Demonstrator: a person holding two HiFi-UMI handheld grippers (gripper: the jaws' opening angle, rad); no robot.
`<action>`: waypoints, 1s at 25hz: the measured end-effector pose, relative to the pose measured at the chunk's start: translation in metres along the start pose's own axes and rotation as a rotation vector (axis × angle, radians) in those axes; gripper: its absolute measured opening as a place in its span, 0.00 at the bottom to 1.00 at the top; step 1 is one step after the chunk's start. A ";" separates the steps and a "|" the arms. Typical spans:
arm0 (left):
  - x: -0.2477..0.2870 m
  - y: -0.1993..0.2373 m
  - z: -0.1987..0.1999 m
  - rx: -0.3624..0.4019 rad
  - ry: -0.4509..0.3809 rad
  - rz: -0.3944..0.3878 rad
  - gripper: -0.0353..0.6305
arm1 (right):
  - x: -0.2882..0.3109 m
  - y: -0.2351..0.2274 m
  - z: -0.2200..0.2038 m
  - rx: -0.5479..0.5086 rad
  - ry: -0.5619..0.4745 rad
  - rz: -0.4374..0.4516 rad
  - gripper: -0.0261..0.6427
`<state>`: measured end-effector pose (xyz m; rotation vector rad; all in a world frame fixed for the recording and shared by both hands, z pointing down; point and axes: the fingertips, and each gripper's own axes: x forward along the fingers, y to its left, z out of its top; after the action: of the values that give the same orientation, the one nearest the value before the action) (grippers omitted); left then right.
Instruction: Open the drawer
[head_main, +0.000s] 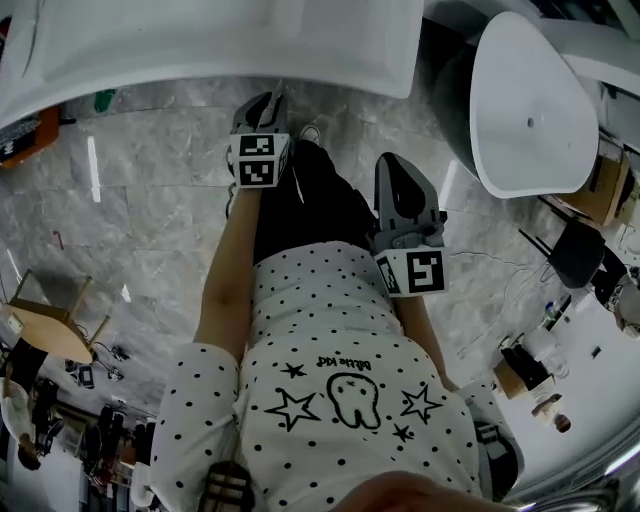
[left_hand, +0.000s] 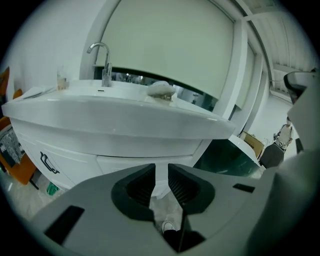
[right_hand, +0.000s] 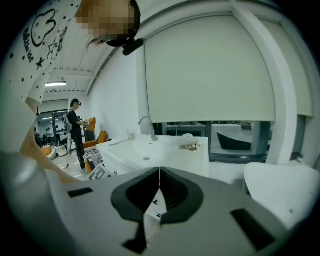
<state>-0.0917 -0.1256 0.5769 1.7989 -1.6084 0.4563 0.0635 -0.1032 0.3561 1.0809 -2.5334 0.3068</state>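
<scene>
A white vanity with a basin and chrome faucet stands ahead of me. Below the basin are white drawer fronts, and a dark handle shows on the left one. My left gripper points down at the vanity's front and is short of it. In the left gripper view this left gripper has a narrow gap between its pads with nothing in it. My right gripper hangs lower right, away from the vanity. In its own view the right gripper has its jaw tips touching and holds nothing.
A white bathtub stands at the right, close to the vanity. A wooden stool is at the left on the marble floor. Small items lie on the counter. Another person stands far off.
</scene>
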 end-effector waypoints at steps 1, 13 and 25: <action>0.003 0.002 -0.001 -0.005 0.000 0.006 0.17 | -0.001 0.001 -0.001 0.000 0.007 0.002 0.06; 0.088 0.026 -0.045 -0.029 0.021 0.030 0.25 | 0.021 -0.026 -0.044 0.043 0.063 0.005 0.06; 0.164 0.033 -0.082 -0.070 0.033 0.048 0.30 | 0.024 -0.028 -0.084 0.088 0.136 0.001 0.06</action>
<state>-0.0799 -0.1906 0.7507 1.6962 -1.6279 0.4435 0.0896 -0.1095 0.4439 1.0538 -2.4197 0.4790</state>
